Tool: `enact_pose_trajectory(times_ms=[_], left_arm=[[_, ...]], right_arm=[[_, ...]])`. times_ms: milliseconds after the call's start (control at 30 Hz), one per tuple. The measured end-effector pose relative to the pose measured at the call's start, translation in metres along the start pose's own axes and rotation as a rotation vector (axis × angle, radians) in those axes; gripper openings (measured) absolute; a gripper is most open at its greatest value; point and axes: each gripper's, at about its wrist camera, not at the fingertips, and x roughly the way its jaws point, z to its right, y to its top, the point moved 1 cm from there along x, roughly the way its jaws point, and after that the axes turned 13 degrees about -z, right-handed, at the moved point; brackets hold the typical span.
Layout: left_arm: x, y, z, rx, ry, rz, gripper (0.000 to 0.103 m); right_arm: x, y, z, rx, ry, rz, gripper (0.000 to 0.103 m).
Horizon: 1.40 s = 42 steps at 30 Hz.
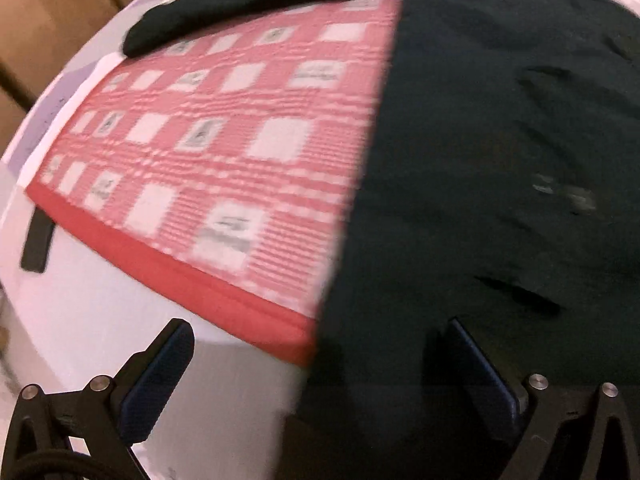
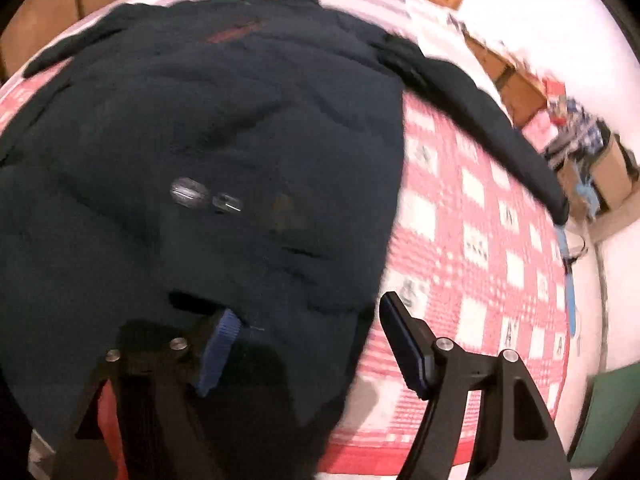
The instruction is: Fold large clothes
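Item one: my left gripper (image 1: 320, 364), jaws spread wide, nothing between them. Its left finger hangs over bare white surface; its right finger sits over the near hem of the garment. Whether that finger touches the cloth I cannot tell, for the view is blurred.

Item two: my right gripper (image 2: 308, 344), jaws likewise spread apart and gripping nothing. The left finger lies at the dark hem, partly hidden by a fold of it; the right finger stands just off the garment's right edge, over the checked cloth.

Item three: dark jacket (image 2: 208, 152), very dark navy or black, spread flat with collar at the far end and hem nearest me. Right sleeve (image 2: 480, 116) stretched out toward the far right, its cuff at the cloth's edge. Left sleeve (image 1: 248, 12) stretched out to the far left. A small pale mark shows on the body of the garment; a reddish patch shows near the collar.

Item four: red-and-white checked cloth (image 1: 208, 136), red border along the near edge, lying beneath the jacket and showing on both sides of it.

Item five: white table (image 1: 100, 312), carrying the cloth, with a small black strip (image 1: 37, 242) near its left edge.

Item six: brown cardboard boxes (image 2: 516, 88) and assorted clutter at the far right, beyond the table.
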Motion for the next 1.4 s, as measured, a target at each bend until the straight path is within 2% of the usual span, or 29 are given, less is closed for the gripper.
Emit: enact_pose_trajectory(times_ms=[100, 200, 267, 300, 433, 500, 600, 633, 733, 800, 833, 933, 1000, 1033, 1100, 1167, 1200, 1267, 1333, 1400], left_arm=[[-0.004, -0.015, 0.039, 0.108, -0.038, 0.012, 0.103], [0.001, -0.03, 0.056, 0.13, -0.04, -0.007, 0.103], [0.005, -0.032, 0.046, 0.099, -0.058, -0.012, 0.103], [0.006, -0.031, 0.039, 0.094, -0.03, -0.014, 0.103], [0.001, -0.034, 0.013, 0.051, 0.048, -0.045, 0.103], [-0.001, -0.028, 0.0, 0.027, 0.095, -0.055, 0.103], [-0.02, -0.006, 0.008, 0.03, 0.115, -0.022, 0.103], [-0.025, 0.001, 0.014, 0.035, 0.109, -0.005, 0.103], [-0.056, 0.048, 0.049, 0.079, 0.069, 0.075, 0.103], [-0.08, 0.09, 0.075, 0.111, 0.038, 0.139, 0.103], [-0.092, 0.113, 0.088, 0.122, 0.007, 0.171, 0.103], [-0.139, 0.186, 0.134, 0.16, -0.069, 0.277, 0.103], [-0.164, 0.23, 0.162, 0.177, -0.109, 0.324, 0.103], [-0.171, 0.245, 0.172, 0.183, -0.117, 0.338, 0.103], [-0.191, 0.287, 0.204, 0.208, -0.133, 0.385, 0.103], [-0.2, 0.311, 0.231, 0.231, -0.133, 0.42, 0.103], [-0.201, 0.321, 0.247, 0.235, -0.132, 0.437, 0.103], [-0.198, 0.33, 0.269, 0.236, -0.152, 0.432, 0.103], [-0.189, 0.331, 0.289, 0.233, -0.18, 0.406, 0.103], [-0.169, 0.323, 0.311, 0.243, -0.188, 0.378, 0.103]], right_arm=[[-0.023, -0.007, -0.038, -0.055, 0.093, 0.051, 0.074], [-0.034, -0.02, -0.09, -0.218, 0.177, 0.07, 0.074], [-0.028, -0.032, -0.103, -0.303, 0.144, 0.053, 0.074], [-0.025, -0.04, -0.096, -0.301, 0.127, 0.052, 0.074], [-0.012, -0.061, -0.024, -0.128, 0.041, -0.013, 0.074], [-0.009, -0.071, 0.015, -0.056, -0.062, -0.077, 0.074], [-0.018, -0.077, 0.061, 0.026, -0.148, -0.136, 0.074], [-0.025, -0.075, 0.073, 0.053, -0.158, -0.13, 0.074], [-0.061, -0.045, 0.107, 0.152, -0.184, -0.042, 0.074], [-0.087, -0.011, 0.132, 0.214, -0.201, 0.044, 0.074], [-0.108, 0.013, 0.145, 0.242, -0.212, 0.115, 0.074], [-0.152, 0.077, 0.176, 0.263, -0.244, 0.276, 0.076], [-0.188, 0.122, 0.195, 0.277, -0.299, 0.393, 0.081], [-0.205, 0.143, 0.203, 0.286, -0.33, 0.447, 0.088], [-0.234, 0.176, 0.217, 0.308, -0.382, 0.536, 0.089], [-0.252, 0.204, 0.236, 0.358, -0.43, 0.606, 0.089], [-0.256, 0.216, 0.246, 0.381, -0.431, 0.626, 0.091], [-0.246, 0.234, 0.268, 0.419, -0.385, 0.606, 0.091], [-0.219, 0.237, 0.287, 0.482, -0.307, 0.543, 0.091], [-0.186, 0.226, 0.297, 0.527, -0.248, 0.462, 0.091]])
